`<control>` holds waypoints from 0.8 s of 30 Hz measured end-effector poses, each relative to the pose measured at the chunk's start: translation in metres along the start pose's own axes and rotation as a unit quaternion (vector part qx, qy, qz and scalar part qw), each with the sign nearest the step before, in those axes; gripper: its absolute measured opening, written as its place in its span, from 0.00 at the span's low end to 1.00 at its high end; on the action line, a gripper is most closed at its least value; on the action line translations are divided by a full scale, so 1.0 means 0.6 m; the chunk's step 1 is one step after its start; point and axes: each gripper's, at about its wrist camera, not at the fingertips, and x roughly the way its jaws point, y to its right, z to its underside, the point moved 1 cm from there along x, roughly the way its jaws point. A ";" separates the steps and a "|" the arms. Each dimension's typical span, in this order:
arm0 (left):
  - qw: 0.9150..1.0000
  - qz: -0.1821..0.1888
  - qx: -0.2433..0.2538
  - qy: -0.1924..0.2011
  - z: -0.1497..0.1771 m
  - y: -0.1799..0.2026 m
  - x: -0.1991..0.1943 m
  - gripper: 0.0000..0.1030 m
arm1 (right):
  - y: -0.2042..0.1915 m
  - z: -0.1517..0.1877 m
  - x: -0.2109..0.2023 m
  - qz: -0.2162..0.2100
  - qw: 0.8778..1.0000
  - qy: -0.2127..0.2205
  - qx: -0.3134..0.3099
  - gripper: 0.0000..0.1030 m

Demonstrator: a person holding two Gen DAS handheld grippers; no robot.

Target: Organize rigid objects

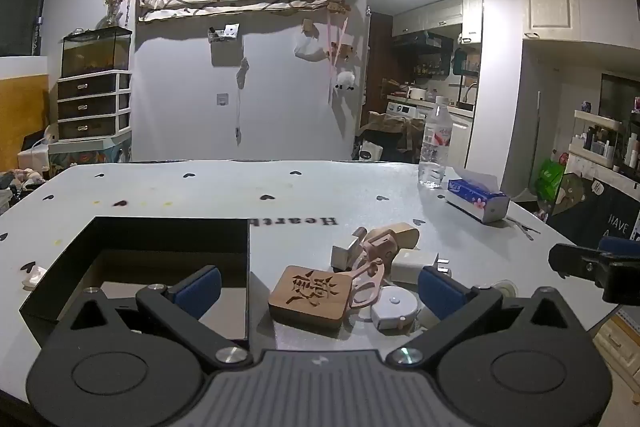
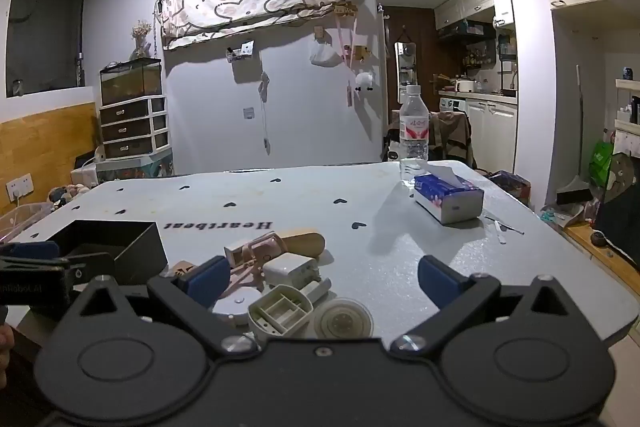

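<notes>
We are holding the left gripper (image 1: 318, 289) with its jaws spread wide and nothing between the pads, hovering low over the table (image 1: 208, 195). Just ahead of it, between the fingers, a carved wooden block (image 1: 310, 291) is lying flat; a pink plastic piece (image 1: 370, 281) and a round white tape measure (image 1: 394, 307) are touching it toward the right finger. Beyond the left finger the black box (image 1: 172, 239) is standing open-topped. We are keeping the right gripper (image 2: 320, 281) equally wide and empty; a white charger (image 2: 290, 269), a cream tray part (image 2: 280, 311) and a ribbed disc (image 2: 344, 317) are sitting just ahead, nearer its left finger.
</notes>
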 end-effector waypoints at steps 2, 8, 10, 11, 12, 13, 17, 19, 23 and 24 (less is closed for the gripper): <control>1.000 0.000 -0.002 0.001 0.000 -0.001 0.000 1.00 | 0.000 0.000 0.000 -0.001 1.000 -0.003 0.003 0.98; 1.000 0.000 -0.006 0.001 0.001 -0.005 0.000 1.00 | 0.001 -0.001 0.000 -0.002 1.000 -0.002 0.003 0.98; 1.000 0.000 0.000 0.001 0.000 0.000 0.000 1.00 | 0.000 0.000 0.000 -0.002 1.000 -0.002 0.002 0.98; 1.000 -0.001 0.000 0.001 0.000 0.000 0.000 1.00 | -0.001 0.000 -0.001 -0.002 1.000 -0.002 0.003 0.98; 1.000 0.000 0.000 0.000 0.000 0.000 0.000 1.00 | -0.001 0.000 -0.001 -0.002 1.000 -0.002 0.003 0.98; 1.000 0.000 0.000 0.000 0.001 -0.001 0.001 1.00 | -0.001 0.000 -0.002 -0.002 1.000 -0.002 0.003 0.98; 1.000 0.002 0.003 0.000 -0.004 0.003 -0.001 1.00 | 0.000 0.000 0.000 -0.002 1.000 -0.001 0.003 0.98; 1.000 0.003 0.002 0.000 -0.005 0.003 0.000 1.00 | 0.000 0.000 0.000 -0.002 1.000 -0.001 0.003 0.98; 1.000 0.002 0.003 0.001 -0.004 0.004 0.000 1.00 | 0.001 0.000 0.000 -0.002 1.000 -0.001 0.004 0.98; 1.000 0.002 0.002 0.001 -0.004 0.004 0.000 1.00 | 0.001 -0.001 0.000 -0.003 1.000 -0.001 0.004 0.98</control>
